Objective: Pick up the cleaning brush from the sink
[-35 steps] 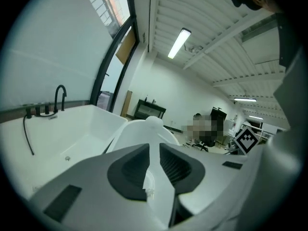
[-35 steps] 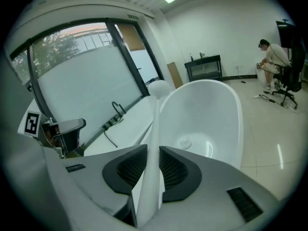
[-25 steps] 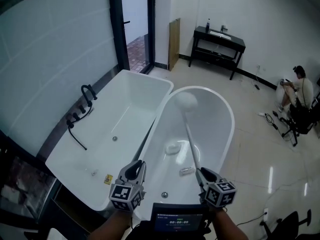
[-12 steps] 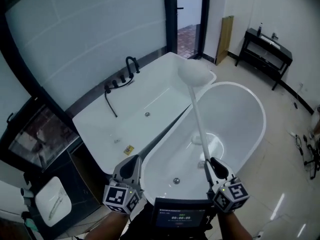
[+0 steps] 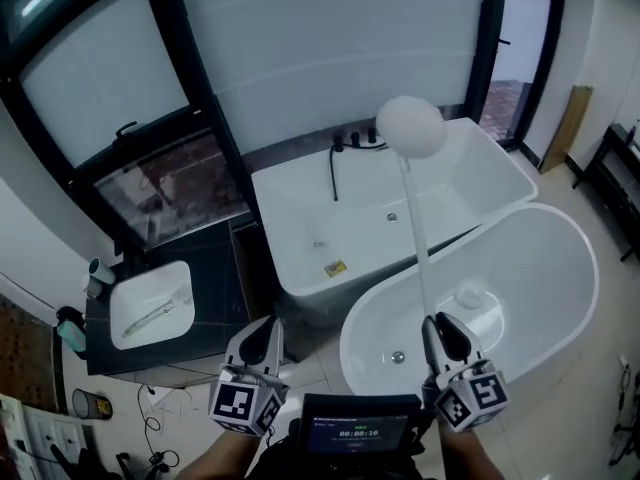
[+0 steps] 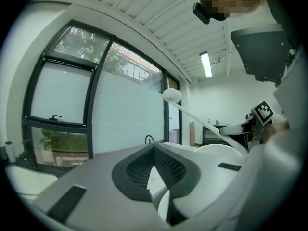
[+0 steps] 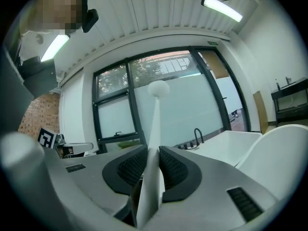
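Observation:
The cleaning brush is a long white handle [image 5: 421, 258] with a round white head [image 5: 410, 126]. My right gripper [image 5: 437, 326] is shut on the handle's near end and holds the brush up and level. The head shows in front of the rectangular tub and the frosted window. In the right gripper view the handle [image 7: 153, 143] runs out from between the black pads to the head [image 7: 158, 88]. My left gripper [image 5: 265, 333] is shut with nothing in it, over the floor beside the tubs. In the left gripper view [image 6: 154, 163] the brush head [image 6: 172, 95] shows to the right.
A white rectangular bathtub [image 5: 300, 198] with a black faucet [image 5: 340, 153] stands under the window. An oval white tub [image 5: 585, 268] lies to the right of it. At the left a small white basin [image 5: 150, 303] sits in a dark counter. A black side table [image 5: 615, 163] stands at the right edge.
The view has swung to the left. The brush head has risen out of the oval tub and now hangs before the rectangular tub and window. Both grippers moved along with it.

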### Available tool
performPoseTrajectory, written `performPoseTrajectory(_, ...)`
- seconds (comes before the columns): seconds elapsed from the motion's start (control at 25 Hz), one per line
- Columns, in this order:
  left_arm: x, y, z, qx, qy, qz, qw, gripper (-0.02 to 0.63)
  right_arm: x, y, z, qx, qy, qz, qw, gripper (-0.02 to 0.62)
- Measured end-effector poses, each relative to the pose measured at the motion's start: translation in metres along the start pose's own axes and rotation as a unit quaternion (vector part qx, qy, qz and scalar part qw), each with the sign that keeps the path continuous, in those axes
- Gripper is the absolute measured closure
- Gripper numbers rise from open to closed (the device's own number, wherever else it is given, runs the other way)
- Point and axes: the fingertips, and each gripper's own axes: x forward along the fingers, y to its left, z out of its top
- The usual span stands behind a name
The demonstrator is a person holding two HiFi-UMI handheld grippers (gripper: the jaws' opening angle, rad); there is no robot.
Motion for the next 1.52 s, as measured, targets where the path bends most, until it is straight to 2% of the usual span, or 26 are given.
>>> performPoseTrajectory(0.12, -0.048, 0.041, -0.007, -0.008, -0.001, 0.028, 0.9996, 0.606, 0.020, 0.058, -0.003, -0.013, -0.004, 0.027, 1.000, 0.531)
performPoseTrajectory(0.24, -0.091, 0.079, -0.020, -0.016, -0.007, 0.036, 0.9992, 0.606, 0.029, 0.111, -0.015, -0.014, -0.011, 0.021, 1.000, 0.531)
performPoseTrajectory(0.44, -0.163, 0.143, -0.032, -0.004, -0.020, 0.040, 0.9990, 0.606, 0.030, 0.207, -0.038, -0.035, -0.025, 0.017, 0.999, 0.531)
performPoseTrajectory(0.64, -0.216, 0.167, -0.035, -0.024, -0.016, 0.067, 0.9973, 0.606, 0.018, 0.261, -0.052, -0.037, -0.024, 0.027, 0.999, 0.531)
performPoseTrajectory(0.76, -0.233, 0.164, -0.039, -0.044, -0.003, 0.081, 0.9958, 0.606, 0.009, 0.272, -0.047, -0.051, -0.026, 0.043, 0.997, 0.531)
performPoseTrajectory(0.84, -0.233, 0.158, -0.037, -0.050, -0.014, 0.075, 0.9958, 0.606, 0.005, 0.271, -0.043, -0.056, -0.030, 0.043, 0.997, 0.529)
performPoseTrajectory(1.08, -0.223, 0.143, -0.010, -0.030, -0.044, 0.050, 0.9973, 0.606, -0.013, 0.261, -0.026, -0.064, -0.052, 0.030, 0.996, 0.529)
performPoseTrajectory(1.52, -0.228, 0.134, -0.008, -0.027, -0.046, 0.054, 0.9971, 0.606, -0.023, 0.252, -0.025, -0.064, -0.042, 0.026, 0.997, 0.529)
